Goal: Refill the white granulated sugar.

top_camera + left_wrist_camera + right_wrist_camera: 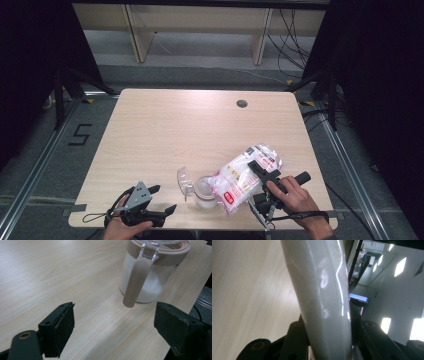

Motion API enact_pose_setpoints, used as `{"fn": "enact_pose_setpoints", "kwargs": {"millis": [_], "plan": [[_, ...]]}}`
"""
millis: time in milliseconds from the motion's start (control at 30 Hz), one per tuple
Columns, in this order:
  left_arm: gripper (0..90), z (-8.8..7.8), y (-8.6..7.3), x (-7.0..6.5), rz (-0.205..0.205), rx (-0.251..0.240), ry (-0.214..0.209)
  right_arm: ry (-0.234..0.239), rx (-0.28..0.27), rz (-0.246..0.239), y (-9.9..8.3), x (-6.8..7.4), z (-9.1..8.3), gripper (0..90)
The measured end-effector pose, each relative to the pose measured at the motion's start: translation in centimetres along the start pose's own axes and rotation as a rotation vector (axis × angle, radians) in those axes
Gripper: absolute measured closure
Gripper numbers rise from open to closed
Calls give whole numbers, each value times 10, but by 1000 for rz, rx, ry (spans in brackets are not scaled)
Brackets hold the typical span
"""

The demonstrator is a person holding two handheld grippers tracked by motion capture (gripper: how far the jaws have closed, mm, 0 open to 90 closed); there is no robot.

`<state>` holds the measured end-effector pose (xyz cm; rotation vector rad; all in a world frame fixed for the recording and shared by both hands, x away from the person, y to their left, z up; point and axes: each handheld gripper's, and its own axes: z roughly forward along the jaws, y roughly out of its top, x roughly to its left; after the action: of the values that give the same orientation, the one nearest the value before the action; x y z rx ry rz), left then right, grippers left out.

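A clear jar with a beige rim holds white granules near the table's front edge, its clear lid flipped open to the left. My right gripper is shut on a clear plastic bag with red print, held tilted with its lower end over the jar's mouth. In the right gripper view the bag is pinched between the jaws of that gripper. My left gripper rests open at the front left, apart from the jar. In its own view the left gripper faces the jar and its beige handle.
The wooden table has a cable hole near its back edge. Black curtains flank it, and a shelf unit stands on the floor behind. The jar sits close to the front edge.
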<state>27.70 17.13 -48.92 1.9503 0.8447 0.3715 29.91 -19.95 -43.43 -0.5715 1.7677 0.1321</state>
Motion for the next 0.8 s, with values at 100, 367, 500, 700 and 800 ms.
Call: {"fn": "enact_pose_setpoints", "kwargs": {"millis": [100, 367, 500, 700, 800], "plan": [[165, -1, 0, 0, 2, 3, 6, 24, -31, 93, -6, 4, -1, 714], [165, -1, 0, 1, 5, -2, 3, 76, -117, 255, -9, 9, -2, 719], [165, -2, 1, 3, 29, 2, 1, 84, -134, 316, -11, 13, -3, 721], [166, -1, 1, 1, 17, -5, -1, 87, -169, 439, -17, 16, -4, 725], [166, -2, 1, 1, 6, 0, 1, 99, -187, 523, -20, 19, -3, 727]]}}
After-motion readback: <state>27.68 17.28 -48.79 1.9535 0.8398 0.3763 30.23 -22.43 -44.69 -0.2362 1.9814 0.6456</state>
